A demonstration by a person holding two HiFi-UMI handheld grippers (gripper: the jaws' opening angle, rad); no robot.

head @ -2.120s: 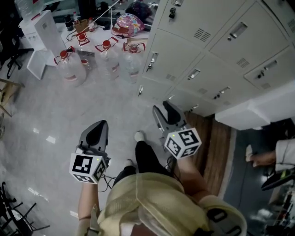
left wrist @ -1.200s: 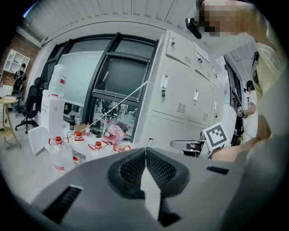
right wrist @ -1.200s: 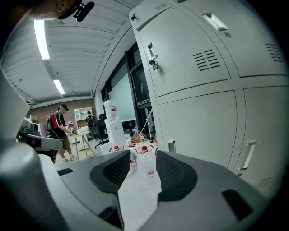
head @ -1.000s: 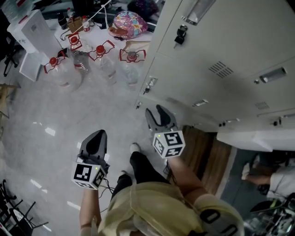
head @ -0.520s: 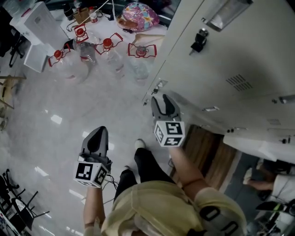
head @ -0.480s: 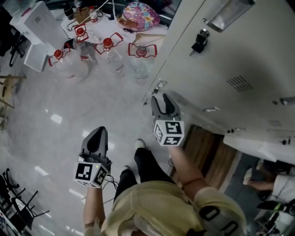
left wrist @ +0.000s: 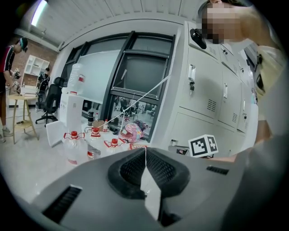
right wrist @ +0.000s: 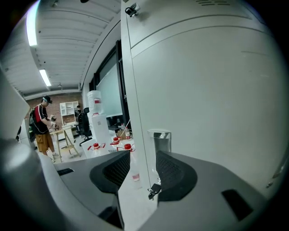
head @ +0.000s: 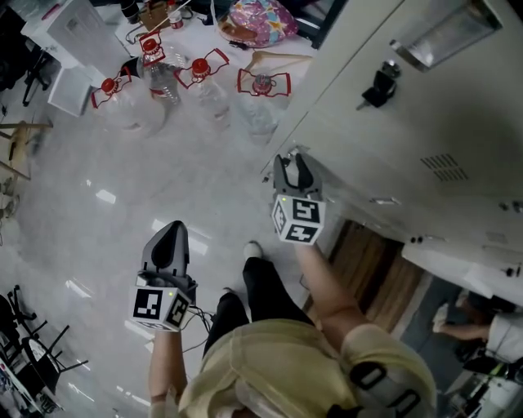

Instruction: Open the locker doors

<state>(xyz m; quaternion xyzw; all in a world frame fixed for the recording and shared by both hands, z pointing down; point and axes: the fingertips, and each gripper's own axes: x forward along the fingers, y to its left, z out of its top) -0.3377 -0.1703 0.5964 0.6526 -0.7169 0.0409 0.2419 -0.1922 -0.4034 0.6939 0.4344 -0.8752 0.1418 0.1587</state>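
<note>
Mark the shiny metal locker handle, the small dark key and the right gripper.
shiny metal locker handle (right wrist: pixel 161 140): right gripper view, on its front face.
small dark key (right wrist: pixel 154 190): right gripper view, on the key's head.
right gripper (head: pixel 292 160): head view, midway between its fingertips.

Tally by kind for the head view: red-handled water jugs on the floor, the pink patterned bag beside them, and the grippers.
Red-handled water jugs: 4
Pink patterned bag: 1
Grippers: 2, left gripper and right gripper
Total: 7
</note>
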